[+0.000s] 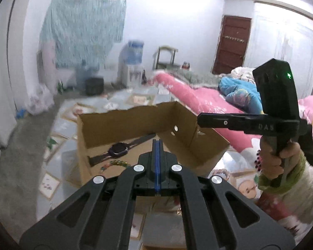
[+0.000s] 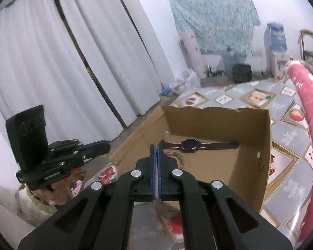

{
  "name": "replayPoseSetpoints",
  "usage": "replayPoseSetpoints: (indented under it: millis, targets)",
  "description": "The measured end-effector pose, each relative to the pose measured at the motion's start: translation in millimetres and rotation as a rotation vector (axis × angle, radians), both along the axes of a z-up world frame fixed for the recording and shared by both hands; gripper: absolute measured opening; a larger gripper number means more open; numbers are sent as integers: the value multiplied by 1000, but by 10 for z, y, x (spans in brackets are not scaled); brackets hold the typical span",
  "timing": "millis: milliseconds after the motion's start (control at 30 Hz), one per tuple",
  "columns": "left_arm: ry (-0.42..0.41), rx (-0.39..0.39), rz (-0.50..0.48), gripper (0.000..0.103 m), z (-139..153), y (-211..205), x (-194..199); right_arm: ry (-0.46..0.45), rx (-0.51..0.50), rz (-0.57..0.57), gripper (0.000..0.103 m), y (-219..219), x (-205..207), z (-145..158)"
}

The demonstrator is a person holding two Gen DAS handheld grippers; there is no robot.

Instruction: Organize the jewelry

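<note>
An open cardboard box stands on the patterned floor. Inside it lie a dark wristwatch with its strap stretched out and a coloured bead bracelet beside it. My left gripper hovers above the box's near side, shut with nothing between its blue pads. My right gripper is likewise shut and empty above the box. The left wrist view catches the right gripper side-on over the box's right corner, held by a hand. The left gripper shows at left in the right wrist view.
A bed with a pink cover runs along the right of the box. White curtains hang at left. A water dispenser, a black bin, a chair and a brown door stand at the back.
</note>
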State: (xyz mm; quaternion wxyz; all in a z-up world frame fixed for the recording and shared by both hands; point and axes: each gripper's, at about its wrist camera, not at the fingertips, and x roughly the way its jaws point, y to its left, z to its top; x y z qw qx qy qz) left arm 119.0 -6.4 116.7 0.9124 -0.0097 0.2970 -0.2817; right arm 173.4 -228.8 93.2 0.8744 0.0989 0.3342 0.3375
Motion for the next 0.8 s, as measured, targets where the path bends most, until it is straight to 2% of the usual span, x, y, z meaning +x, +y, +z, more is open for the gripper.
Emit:
replayPoseSetpoints:
  millis: [133,267,400,600,667,733,800]
  targets:
    - [218,-19,-8,0,-150,-147,606,93,-41,-14,2,-33,384,-151]
    - [437,-46,-12,0,-481,-277,1140,168,-109,1,2,-2,639,-332]
    - [578,-18,1,0,-810,-405,1493,216,-192,0,2,35,848,-491]
    - [710,-11,43,0,-1049,-508,1772,255,-257,2,2,19,1053,-576]
    - [749,-28,64,11,-1083,-525,1849,248,-262,-7,3,0,1096,-572]
    - [749,-42,74,19,-1079,-535,1888,264,-233,3,3,-24,1119,-578]
    - [750,-47,75,19,-1085,-541,1905,259,-226,-3,3,-43,1114,-575]
